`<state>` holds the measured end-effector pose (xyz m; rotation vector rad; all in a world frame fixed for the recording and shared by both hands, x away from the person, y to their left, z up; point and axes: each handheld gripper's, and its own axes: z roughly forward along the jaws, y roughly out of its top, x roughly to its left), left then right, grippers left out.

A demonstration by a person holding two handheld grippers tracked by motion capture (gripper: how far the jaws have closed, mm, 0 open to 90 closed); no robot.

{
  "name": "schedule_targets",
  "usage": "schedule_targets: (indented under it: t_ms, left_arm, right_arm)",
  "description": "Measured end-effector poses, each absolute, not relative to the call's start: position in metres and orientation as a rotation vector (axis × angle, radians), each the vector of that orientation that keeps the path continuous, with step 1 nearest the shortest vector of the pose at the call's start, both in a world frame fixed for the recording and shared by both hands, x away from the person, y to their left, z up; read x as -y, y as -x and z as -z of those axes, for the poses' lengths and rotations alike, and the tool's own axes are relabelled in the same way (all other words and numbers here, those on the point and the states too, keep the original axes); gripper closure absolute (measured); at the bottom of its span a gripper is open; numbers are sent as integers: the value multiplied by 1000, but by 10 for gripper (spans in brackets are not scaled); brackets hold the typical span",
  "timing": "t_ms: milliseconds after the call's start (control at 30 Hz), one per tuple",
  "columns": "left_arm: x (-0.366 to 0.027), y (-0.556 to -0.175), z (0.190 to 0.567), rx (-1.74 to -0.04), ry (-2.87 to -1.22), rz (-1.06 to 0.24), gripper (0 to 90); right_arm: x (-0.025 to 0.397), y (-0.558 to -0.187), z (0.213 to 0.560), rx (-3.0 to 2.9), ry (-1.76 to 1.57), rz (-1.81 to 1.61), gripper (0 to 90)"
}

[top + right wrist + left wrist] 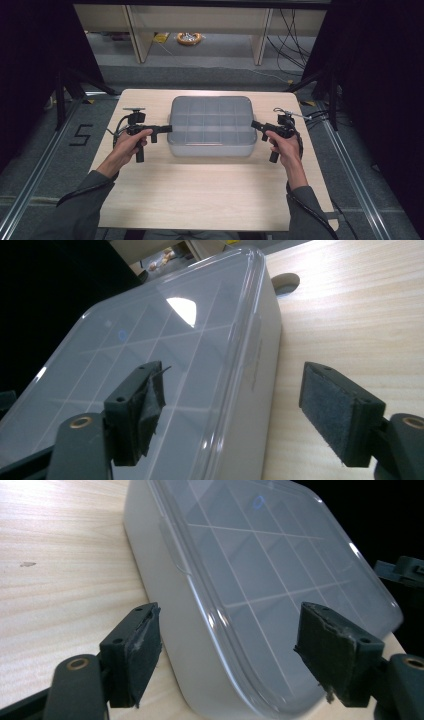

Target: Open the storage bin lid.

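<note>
A grey plastic box (211, 126) with a clear lid and a grid of compartments sits in the middle of the wooden table (210, 195). My left gripper (167, 128) is at the box's left side, open, its jaws straddling the near left edge of the box (220, 595). My right gripper (254, 124) is at the box's right side, open too, with one jaw over the lid and one beside the wall of the box (200, 365). Nothing is held between either pair of jaws. The compartments look empty through the lid.
The table's bare wood spreads in front of the box toward the person. A round cable hole (286, 281) lies in the table near the box's far corner. Beyond the table stand a wooden shelf unit (200, 25), floor cables (292, 35) and dark curtains.
</note>
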<state>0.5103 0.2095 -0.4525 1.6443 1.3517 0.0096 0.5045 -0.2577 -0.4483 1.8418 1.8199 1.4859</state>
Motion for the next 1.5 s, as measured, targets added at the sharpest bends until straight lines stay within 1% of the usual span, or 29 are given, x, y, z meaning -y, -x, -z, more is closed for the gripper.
schedule_targets:
  t_ms: [67, 100, 200, 233, 267, 300, 333, 367, 533, 567, 633, 733, 767, 800, 867, 967, 1033, 1167, 1200, 1267, 1500]
  left_arm:
    - [-207, -517, 453, -1366, -1639, -17, 255]
    - [-206, -524, 453, -1375, -1632, -16, 257]
    - [-205, -532, 454, -1386, -1622, -18, 277]
    - [-205, -536, 456, -1396, -1620, -29, 286]
    - [-205, -538, 456, -1402, -1620, -34, 286]
    - [-204, -542, 457, -1418, -1610, -42, 303]
    - [-204, -542, 457, -1418, -1610, -42, 314]
    - [-203, -545, 457, -1417, -1611, -57, 324]
    - [-200, -549, 457, -1413, -1604, -47, 360]
    - [-199, -550, 457, -1417, -1598, -40, 364]
    - [-196, -554, 458, -1418, -1604, -34, 377]
    - [-195, -557, 459, -1431, -1600, -35, 405]
    - [-193, -559, 460, -1427, -1605, -27, 414]
    - [-192, -559, 460, -1416, -1614, -30, 436]
    - [-189, -559, 460, -1413, -1629, -64, 448]
    - [-189, -559, 459, -1424, -1636, -86, 508]
    - [-190, -559, 459, -1424, -1631, -86, 520]
    - [-189, -556, 456, -1417, -1625, -106, 537]
    - [-189, -554, 453, -1412, -1608, -120, 548]
    - [-190, -554, 451, -1400, -1601, -126, 572]
    - [-191, -546, 438, -1391, -1545, -121, 604]
  right_arm:
    - [255, -510, 448, -1814, -1840, -1489, 299]
    - [256, -517, 449, -1840, -1766, -1469, 311]
    - [252, -521, 449, -1846, -1778, -1470, 326]
    - [245, -521, 444, -1823, -1916, -1484, 345]
    - [245, -521, 444, -1823, -1916, -1484, 345]
    - [248, -528, 449, -1848, -1787, -1458, 356]
    - [248, -528, 449, -1848, -1787, -1458, 356]
    - [244, -529, 448, -1825, -1881, -1465, 374]
    - [244, -533, 452, -1833, -1884, -1467, 414]
    - [242, -534, 452, -1813, -1960, -1482, 429]
    - [242, -535, 453, -1804, -1968, -1499, 447]
    - [241, -537, 455, -1804, -1950, -1481, 459]
    - [239, -536, 453, -1785, -2013, -1486, 480]
    - [240, -537, 454, -1796, -1983, -1476, 486]
    - [240, -538, 456, -1783, -1979, -1485, 499]
    - [238, -536, 455, -1759, -2027, -1493, 531]
    - [240, -536, 456, -1769, -1971, -1477, 563]
    - [237, -534, 457, -1728, -2010, -1469, 582]
    - [237, -531, 455, -1738, -1975, -1454, 600]
    - [237, -531, 454, -1706, -1971, -1474, 606]
    - [242, -522, 440, -1677, -1899, -1525, 647]
